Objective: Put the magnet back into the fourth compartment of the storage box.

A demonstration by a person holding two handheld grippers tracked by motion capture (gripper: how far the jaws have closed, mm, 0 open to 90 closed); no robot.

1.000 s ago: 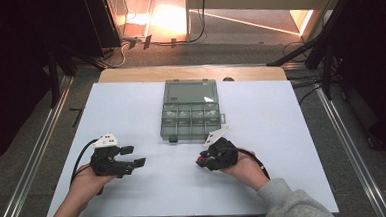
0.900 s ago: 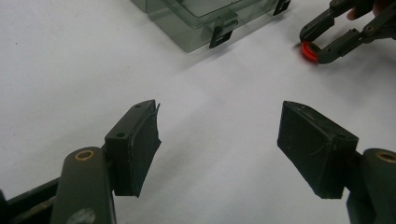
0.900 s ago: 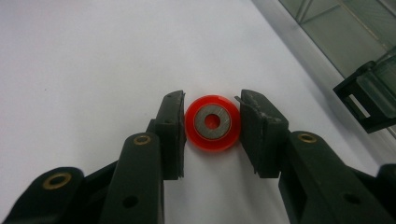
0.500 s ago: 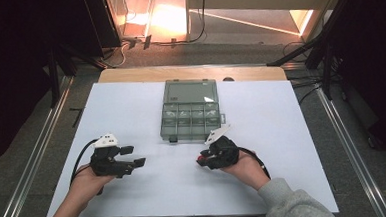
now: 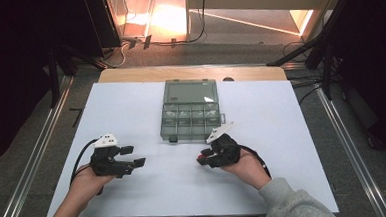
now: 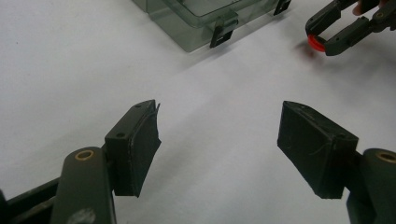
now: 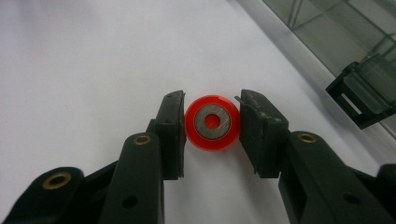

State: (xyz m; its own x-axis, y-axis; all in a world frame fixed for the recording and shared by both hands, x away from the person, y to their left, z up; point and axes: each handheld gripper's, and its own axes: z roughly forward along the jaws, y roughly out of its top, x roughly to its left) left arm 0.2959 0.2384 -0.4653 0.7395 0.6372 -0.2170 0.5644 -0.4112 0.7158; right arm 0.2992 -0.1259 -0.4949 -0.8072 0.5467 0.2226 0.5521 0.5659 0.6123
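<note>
White table sheet (image 5: 131, 116); grey floor (image 5: 28, 162); dark surroundings.

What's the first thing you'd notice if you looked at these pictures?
The bright red ring with a grey metal middle stands out: it sits pinched between the jaws of the right gripper, low over the white table. Just beyond it lies a see-through grey compartment box with its lid open, in the middle of the table. The left gripper hovers with its jaws wide apart and nothing between them.
</note>
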